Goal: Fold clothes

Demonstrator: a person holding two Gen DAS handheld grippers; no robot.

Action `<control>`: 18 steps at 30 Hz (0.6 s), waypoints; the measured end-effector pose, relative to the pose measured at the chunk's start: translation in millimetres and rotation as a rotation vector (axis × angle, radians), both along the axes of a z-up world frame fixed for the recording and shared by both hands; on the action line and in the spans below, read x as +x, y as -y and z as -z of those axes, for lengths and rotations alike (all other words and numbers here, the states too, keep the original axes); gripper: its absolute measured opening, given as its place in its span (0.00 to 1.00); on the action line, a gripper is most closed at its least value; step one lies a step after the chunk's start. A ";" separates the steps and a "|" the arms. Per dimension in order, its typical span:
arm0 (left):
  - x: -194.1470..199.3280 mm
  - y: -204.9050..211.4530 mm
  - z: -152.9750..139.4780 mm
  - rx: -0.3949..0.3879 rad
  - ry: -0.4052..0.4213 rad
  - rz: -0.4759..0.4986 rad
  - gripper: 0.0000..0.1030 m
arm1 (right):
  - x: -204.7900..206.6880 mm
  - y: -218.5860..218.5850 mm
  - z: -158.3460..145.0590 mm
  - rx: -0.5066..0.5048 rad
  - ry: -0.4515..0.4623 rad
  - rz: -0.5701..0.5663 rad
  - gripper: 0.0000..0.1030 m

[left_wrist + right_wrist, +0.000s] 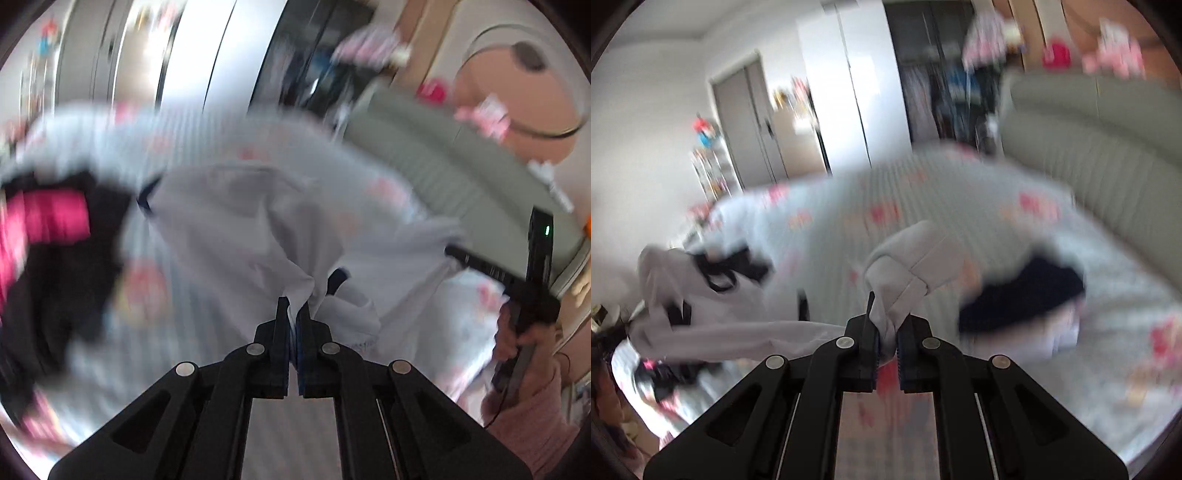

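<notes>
both wrist views face the bed [960,192] (close).

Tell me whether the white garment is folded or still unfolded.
Unfolded: the white garment hangs bunched and creased between the left gripper and the right gripper, both pinching it above the bed.

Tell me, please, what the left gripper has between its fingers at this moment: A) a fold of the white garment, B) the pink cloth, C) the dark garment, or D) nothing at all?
A: in the left wrist view the left gripper is shut on a bunched fold of the white garment, while the pink cloth lies off to the side.
</notes>
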State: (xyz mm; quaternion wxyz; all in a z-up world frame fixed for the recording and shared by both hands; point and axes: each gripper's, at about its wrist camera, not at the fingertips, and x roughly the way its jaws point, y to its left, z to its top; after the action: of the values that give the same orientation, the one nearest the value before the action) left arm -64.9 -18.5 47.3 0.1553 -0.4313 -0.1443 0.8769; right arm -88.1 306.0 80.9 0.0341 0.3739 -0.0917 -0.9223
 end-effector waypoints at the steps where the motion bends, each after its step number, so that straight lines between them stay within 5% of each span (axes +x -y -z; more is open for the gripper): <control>1: 4.0 -0.1 43.9 0.032 0.117 -0.003 0.03 | 1.6 -6.2 37.8 -0.027 0.102 0.014 0.05; 3: 19.7 0.1 106.6 0.085 0.270 -0.035 0.03 | 8.8 -15.4 104.1 -0.068 0.279 0.034 0.07; 6: 40.9 -5.6 132.5 0.077 0.291 -0.032 0.03 | 32.1 -13.4 149.1 -0.079 0.390 0.024 0.08; 11: 41.9 -5.2 113.2 0.120 0.220 0.037 0.04 | 59.1 6.5 133.0 -0.065 0.335 -0.020 0.20; 13: 45.1 -5.7 115.4 0.149 0.227 0.056 0.18 | 66.1 23.2 118.3 -0.084 0.300 -0.075 0.24; 15: 51.6 -6.6 117.8 0.179 0.237 0.069 0.49 | 72.3 42.3 108.1 -0.094 0.277 -0.150 0.24; 18: 70.5 9.8 121.2 0.211 0.235 0.049 0.50 | 74.5 71.1 106.4 -0.149 0.295 -0.254 0.33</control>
State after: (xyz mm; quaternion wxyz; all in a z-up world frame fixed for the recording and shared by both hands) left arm 5.6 -28.3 -73.9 0.2030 -0.5157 -0.2425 0.7963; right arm -13.6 235.0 -25.5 0.1639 0.5100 -0.1157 -0.8365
